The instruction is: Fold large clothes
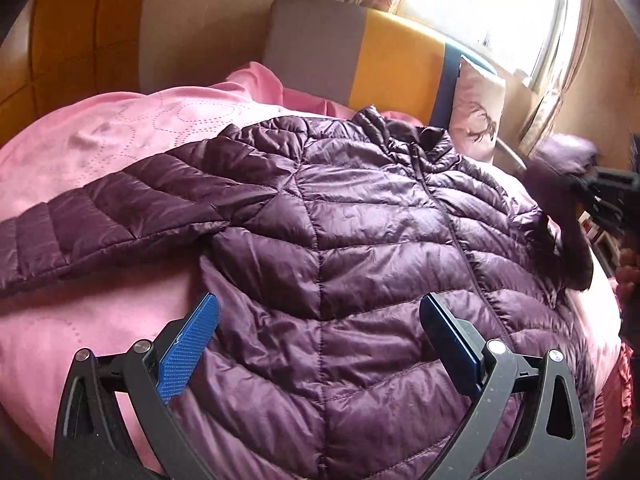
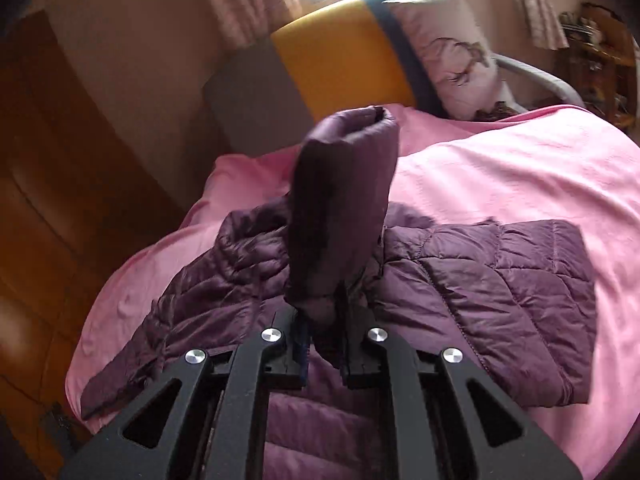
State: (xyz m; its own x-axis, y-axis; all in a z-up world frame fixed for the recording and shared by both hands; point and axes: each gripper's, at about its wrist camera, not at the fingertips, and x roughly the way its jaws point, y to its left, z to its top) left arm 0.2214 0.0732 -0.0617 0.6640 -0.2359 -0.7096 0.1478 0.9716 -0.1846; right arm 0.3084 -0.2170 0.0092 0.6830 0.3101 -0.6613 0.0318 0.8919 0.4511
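A purple quilted jacket [image 1: 360, 240] lies front-up and zipped on the pink bedspread [image 1: 100, 152], its collar toward the headboard [image 1: 384, 60] with the grey and yellow panels. My left gripper [image 1: 320, 312] hovers low over the jacket's lower half, fingers spread wide apart with nothing between them — one blue pad [image 1: 188, 352] above the jacket's edge by the bedspread, the other over the quilting beside the zipper. One sleeve [image 1: 100, 224] stretches flat across the bedspread, away from the body of the jacket. My right gripper [image 2: 320, 320] is clamped on the other sleeve [image 2: 340, 208], which stands lifted off the bed, cuff up, above the rest of the jacket. A patterned pillow [image 2: 448, 56] leans against the headboard, beneath the bright window [image 1: 480, 4] and curtains.
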